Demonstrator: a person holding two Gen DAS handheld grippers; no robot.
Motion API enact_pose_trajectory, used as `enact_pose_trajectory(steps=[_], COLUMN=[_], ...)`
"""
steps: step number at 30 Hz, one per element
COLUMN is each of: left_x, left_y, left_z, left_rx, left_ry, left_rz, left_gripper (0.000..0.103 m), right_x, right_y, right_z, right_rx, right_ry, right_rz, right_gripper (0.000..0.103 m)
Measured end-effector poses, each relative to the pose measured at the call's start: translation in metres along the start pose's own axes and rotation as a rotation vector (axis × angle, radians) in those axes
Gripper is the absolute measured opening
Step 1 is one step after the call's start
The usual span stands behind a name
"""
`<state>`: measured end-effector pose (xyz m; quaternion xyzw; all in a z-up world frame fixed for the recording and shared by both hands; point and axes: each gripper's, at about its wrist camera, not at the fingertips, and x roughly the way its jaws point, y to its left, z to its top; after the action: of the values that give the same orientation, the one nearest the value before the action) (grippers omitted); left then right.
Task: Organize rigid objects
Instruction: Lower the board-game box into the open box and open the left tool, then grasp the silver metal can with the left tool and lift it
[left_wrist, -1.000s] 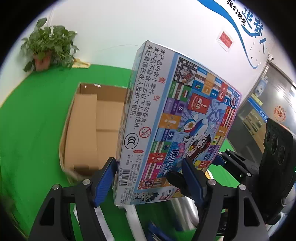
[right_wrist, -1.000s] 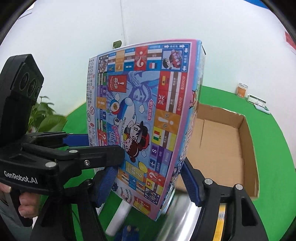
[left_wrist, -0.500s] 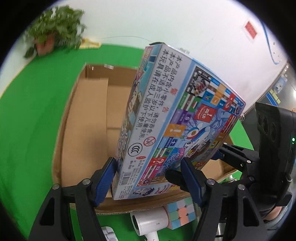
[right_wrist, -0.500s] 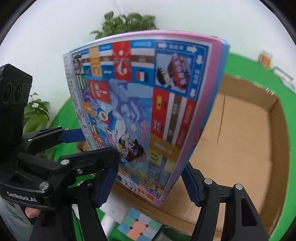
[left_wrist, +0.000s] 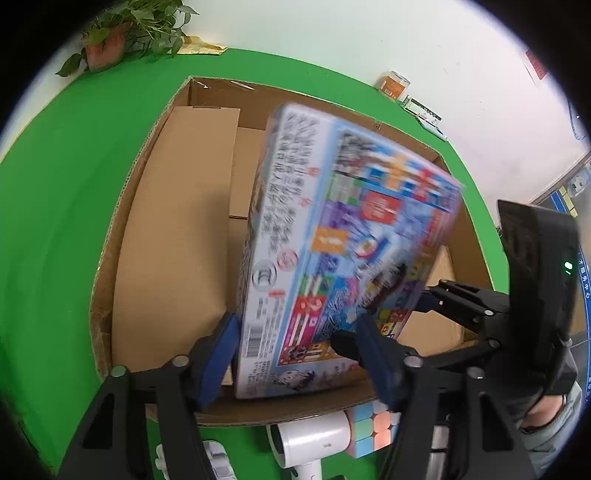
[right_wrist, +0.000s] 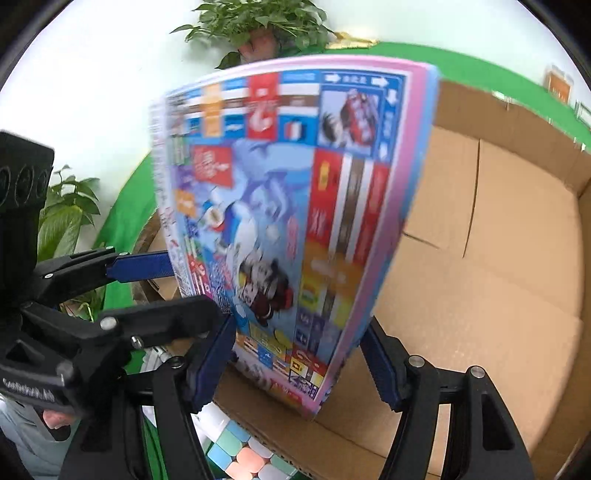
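The board game box (left_wrist: 332, 251) has tipped lower over the cardboard box (left_wrist: 173, 236), jaws of both grippers clamping it.

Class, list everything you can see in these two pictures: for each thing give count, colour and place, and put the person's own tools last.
board game box: one, multicoloured, held tilted over the carton
cardboard carton: one, brown, open, on the green surface
puzzle cube: one, pastel, in front of the carton
hair dryer: one, white, beside the cube
potted plant: one, green, far corner
jar: one, orange, by the wall
left gripper: black, blue fingers, shut on the box
right gripper: black, blue fingers, shut on the box
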<state>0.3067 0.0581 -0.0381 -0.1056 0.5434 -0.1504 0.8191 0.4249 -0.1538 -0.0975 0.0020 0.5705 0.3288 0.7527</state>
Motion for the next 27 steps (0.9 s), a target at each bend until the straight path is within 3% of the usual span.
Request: enact_pose_trajectory(steps=[4, 9, 15, 16, 17, 18, 19, 20, 23, 25, 27], left_x=[-0.002, -0.017, -0.046, -0.055, -0.057, -0.064, -0.074, -0.08, -0.099, -0.103, -0.098], left_y=[-0.007, -0.01, -0.026, -0.03, -0.033, -0.035, -0.038, -0.039, -0.041, -0.042, -0.044], left_z=[-0.006, -0.013, -0.029, -0.037, -0.036, -0.039, -0.048, -0.053, -0.077, -0.089, -0.095], left_rx=[0.082, 0.102, 0.19, 0.206, 0.21, 0.216, 0.217, 0.216, 0.189, 0.148, 0.12], left_ry=[-0.011, -0.065, -0.206, -0.259, -0.29, -0.335, -0.399, -0.434, -0.571, -0.561, -0.496], left_rz=[0.022, -0.001, 0.001, 0.026, 0.046, 0.076, 0.118, 0.138, 0.178, 0.161, 0.104], left_gripper=[0.061, 0.061, 0.063, 0.063, 0.064, 0.069, 0.082, 0.087, 0.089, 0.089, 0.089], right_x=[0.012, 0.021, 0.018, 0.012, 0.002, -0.009, -0.022, -0.04, -0.082, -0.099, -0.109], right_y=[-0.014, -0.015, -0.007, 0.0, 0.009, 0.015, 0.022, 0.03, 0.048, 0.059, 0.066], right_z=[-0.003, -0.001, -0.016, -0.024, -0.027, -0.032, -0.041, -0.053, -0.097, -0.127, -0.155], right_rx=[0.052, 0.053, 0.049, 0.055, 0.054, 0.048, 0.041, 0.044, 0.103, 0.099, 0.124], right_ry=[0.033, 0.045, 0.04, 0.023, -0.018, -0.065, -0.128, -0.2, -0.366, -0.414, -0.451], right_rz=[-0.03, -0.068, -0.096, -0.118, -0.156, -0.193, -0.243, -0.308, -0.444, -0.485, -0.532], right_gripper=[0.062, 0.047, 0.05, 0.058, 0.075, 0.091, 0.096, 0.1, 0.102, 0.102, 0.102])
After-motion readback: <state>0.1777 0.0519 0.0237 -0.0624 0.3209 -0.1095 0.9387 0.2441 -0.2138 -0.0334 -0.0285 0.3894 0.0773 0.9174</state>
